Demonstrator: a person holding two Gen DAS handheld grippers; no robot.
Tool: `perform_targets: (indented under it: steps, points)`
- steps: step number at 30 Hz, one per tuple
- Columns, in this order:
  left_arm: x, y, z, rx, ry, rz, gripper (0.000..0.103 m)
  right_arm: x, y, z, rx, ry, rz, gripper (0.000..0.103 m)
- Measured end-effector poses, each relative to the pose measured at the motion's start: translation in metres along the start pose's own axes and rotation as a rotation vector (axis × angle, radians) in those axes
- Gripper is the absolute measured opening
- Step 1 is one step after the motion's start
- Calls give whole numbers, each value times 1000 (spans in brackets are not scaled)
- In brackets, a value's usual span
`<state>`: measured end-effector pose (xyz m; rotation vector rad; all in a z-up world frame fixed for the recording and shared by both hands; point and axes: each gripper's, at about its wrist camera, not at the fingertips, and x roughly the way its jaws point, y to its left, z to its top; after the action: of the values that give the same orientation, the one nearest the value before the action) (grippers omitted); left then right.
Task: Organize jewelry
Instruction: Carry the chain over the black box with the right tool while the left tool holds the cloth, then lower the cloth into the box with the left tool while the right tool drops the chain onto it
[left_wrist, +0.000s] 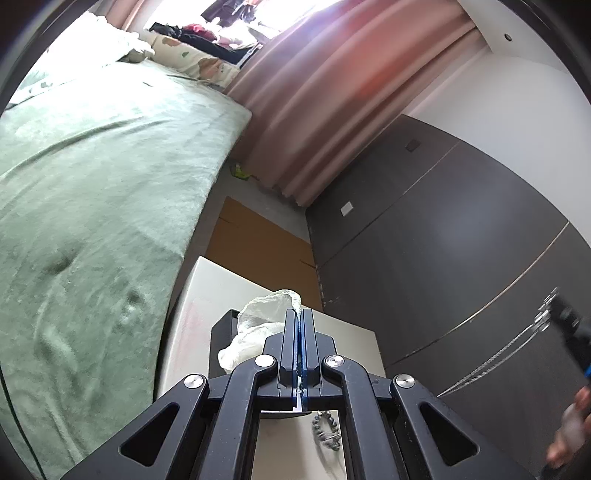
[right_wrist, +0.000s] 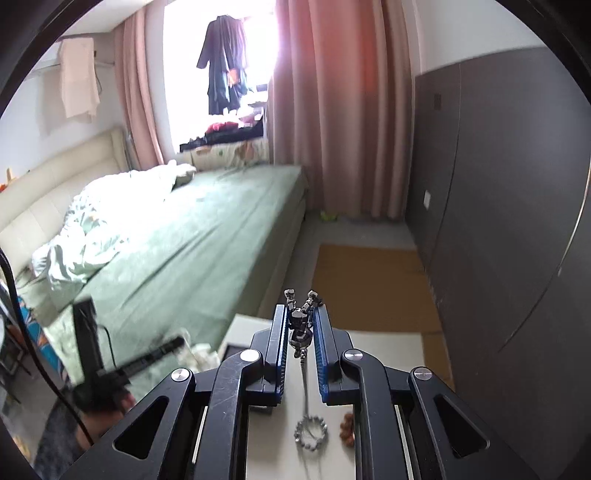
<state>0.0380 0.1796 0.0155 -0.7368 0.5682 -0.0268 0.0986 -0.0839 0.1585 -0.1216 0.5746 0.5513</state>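
My right gripper (right_wrist: 301, 311) is shut on a silver beaded chain (right_wrist: 300, 326). The chain hangs straight down to a loop of dark metal beads (right_wrist: 312, 432) just over the white table (right_wrist: 388, 354); whether the loop touches the table is unclear. Brown beads (right_wrist: 347, 430) lie beside it. My left gripper (left_wrist: 300, 314) is shut, pinching the rim of a crumpled clear plastic bag (left_wrist: 258, 321) that sits over a black box (left_wrist: 221, 332). In the left wrist view the right gripper (left_wrist: 561, 317) is blurred at the right edge, with the chain (left_wrist: 498, 362) trailing from it.
A bed with a green cover (right_wrist: 192, 236) runs along the left of the table. A dark wardrobe (left_wrist: 461, 258) stands on the right, with flat cardboard (right_wrist: 369, 280) on the floor and pink curtains (right_wrist: 340, 110) beyond. A hand (right_wrist: 107, 406) holds the left gripper.
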Motion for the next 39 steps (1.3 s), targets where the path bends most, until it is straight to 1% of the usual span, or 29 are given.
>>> perform_targets:
  steps: [7,10,14,17,21,22,24,25,26,28,32,35,36,37,39]
  points:
    - [6,1,6,-7,1,-14,0,-32,21,44,-22,-112,-28,14]
    - [12,0,8,-4,7,-20,0,-38,28,58,-42,-135,-35,15]
    - [23,0,11,-5,23,-27,0,-42,38,70,-67,-152,-26,14]
    - [35,3,12,-18,53,-39,0,-41,48,78,-86,-164,-17,14]
    - [59,6,15,-52,137,-60,0,-37,61,89,-111,-176,2,14]
    - [63,8,16,-65,152,-71,2,-34,65,92,-118,-180,10,14]
    - [68,12,18,-93,175,-83,11,-30,69,93,-123,-183,23,14]
    - [68,15,19,-109,175,-88,26,-27,72,95,-125,-183,37,14]
    - [67,18,20,-120,166,-93,43,-25,74,95,-124,-183,46,14]
    - [57,23,23,-142,116,-94,56,-18,78,95,-121,-179,73,14]
    - [41,26,29,-141,72,-98,56,-2,84,87,-119,-164,102,14]
    - [35,32,30,-152,57,-76,56,18,83,75,-76,-131,136,15]
    - [34,33,31,-157,54,-73,56,29,82,68,-61,-105,150,15]
    - [32,35,31,-163,49,-69,56,43,82,59,-47,-60,173,16]
    - [28,37,32,-169,38,-59,56,74,80,40,-27,46,194,27]
